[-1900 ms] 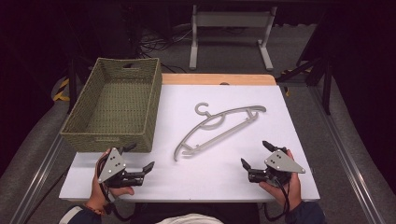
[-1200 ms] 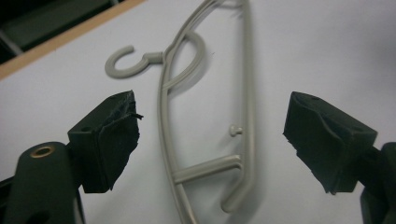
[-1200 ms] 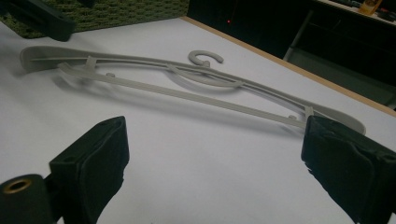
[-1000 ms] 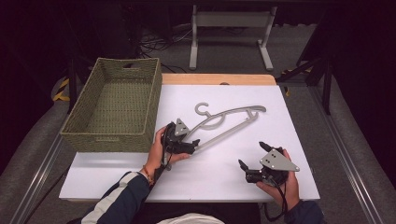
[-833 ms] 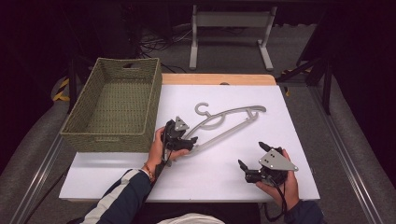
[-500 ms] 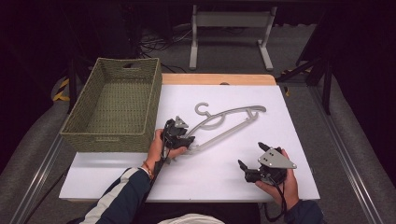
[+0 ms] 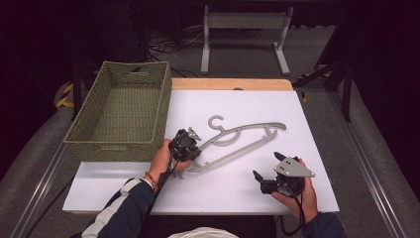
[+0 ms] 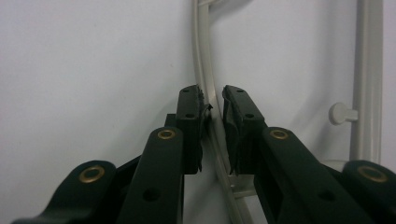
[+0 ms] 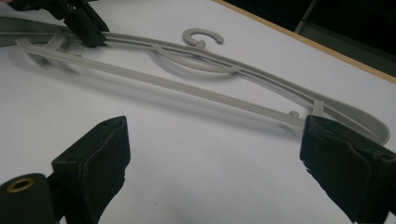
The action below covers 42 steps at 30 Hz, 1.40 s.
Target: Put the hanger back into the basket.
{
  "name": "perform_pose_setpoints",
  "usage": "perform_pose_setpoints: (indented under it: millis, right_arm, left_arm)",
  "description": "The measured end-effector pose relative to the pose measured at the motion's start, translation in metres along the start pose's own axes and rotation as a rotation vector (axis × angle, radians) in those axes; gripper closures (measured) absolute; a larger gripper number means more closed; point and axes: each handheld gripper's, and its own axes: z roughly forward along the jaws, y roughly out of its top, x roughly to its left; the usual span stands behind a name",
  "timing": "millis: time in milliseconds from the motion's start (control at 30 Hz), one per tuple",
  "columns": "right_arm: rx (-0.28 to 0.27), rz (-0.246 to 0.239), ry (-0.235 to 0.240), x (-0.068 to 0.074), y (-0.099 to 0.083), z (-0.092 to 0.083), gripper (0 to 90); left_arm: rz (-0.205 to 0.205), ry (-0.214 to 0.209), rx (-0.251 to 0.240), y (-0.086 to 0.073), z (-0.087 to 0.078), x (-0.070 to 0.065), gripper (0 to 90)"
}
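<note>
Left tongs have just clenched onto the grey hanger; right tongs released, on the white table, dark room.

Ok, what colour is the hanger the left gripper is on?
Light grey plastic hanger, plain with no pattern; it shows best in the high view.

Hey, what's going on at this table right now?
A person at a white table holds a gripper in each hand. The left gripper has just been closing on the upper arm of a grey plastic hanger that lies flat on the table, near the hanger's left end; the thin bar sits between its pads. The right gripper rests open near the table's front edge, apart from the hanger. A woven green basket stands at the left.
</note>
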Motion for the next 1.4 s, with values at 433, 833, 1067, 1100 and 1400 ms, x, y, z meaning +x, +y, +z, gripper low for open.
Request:
perform_pose_setpoints:
  millis: [433,833,1067,1100,1400]
  right_arm:
    - [0.025,0.014,0.02,0.0,-0.001,0.005,9.6]
    - [0.045,0.023,0.021,-0.002,-0.002,0.007,9.5]
    - [0.034,0.006,-0.009,-0.004,-0.002,0.004,9.5]
    - [0.03,0.008,-0.014,-0.005,-0.002,0.003,9.5]
    - [0.016,-0.005,-0.041,-0.007,-0.002,0.001,9.5]
  left_arm:
    - [0.017,-0.056,0.02,0.012,0.007,0.012,63.8]
    - [0.034,-0.046,-0.039,0.012,0.01,0.009,81.7]
    - [0.042,0.004,-0.132,0.011,0.002,0.005,82.0]
    - [0.044,0.008,-0.137,0.011,0.0,0.005,82.0]
    - [0.102,0.086,-0.209,0.011,-0.017,-0.005,81.9]
